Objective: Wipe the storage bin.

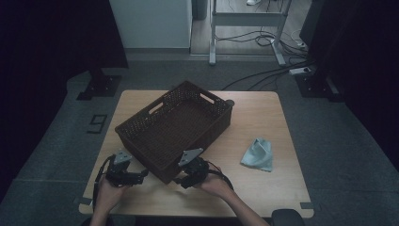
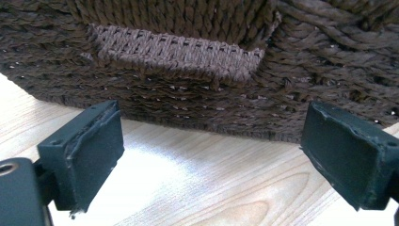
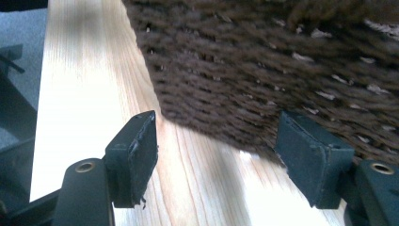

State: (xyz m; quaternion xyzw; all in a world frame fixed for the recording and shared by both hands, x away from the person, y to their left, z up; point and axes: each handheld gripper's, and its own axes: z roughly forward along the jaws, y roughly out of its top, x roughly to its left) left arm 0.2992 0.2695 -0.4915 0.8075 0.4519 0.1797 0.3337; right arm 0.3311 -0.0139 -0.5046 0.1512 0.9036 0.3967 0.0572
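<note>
A dark brown woven basket [image 1: 146,155] stands askew on the wooden table [image 1: 256,115], empty inside. My left gripper [image 1: 142,175] rests low at the basket's near left corner, jaws open; in the left gripper view [image 2: 211,141] they face the basket's wall [image 2: 188,89] and its woven handle patch a little way off, with bare wood between them. My right gripper [image 1: 181,178] sits at the basket's near corner from the right, open. In the right gripper view [image 3: 216,136] the basket's lower edge [image 3: 282,61] lies just ahead of the jaws, close to the right pad.
A crumpled light blue cloth [image 1: 258,154] lies on the table to the right of the basket. A small dark round thing [image 1: 229,102] sits by the basket's far corner. Cables and a desk frame stand on the floor beyond the table.
</note>
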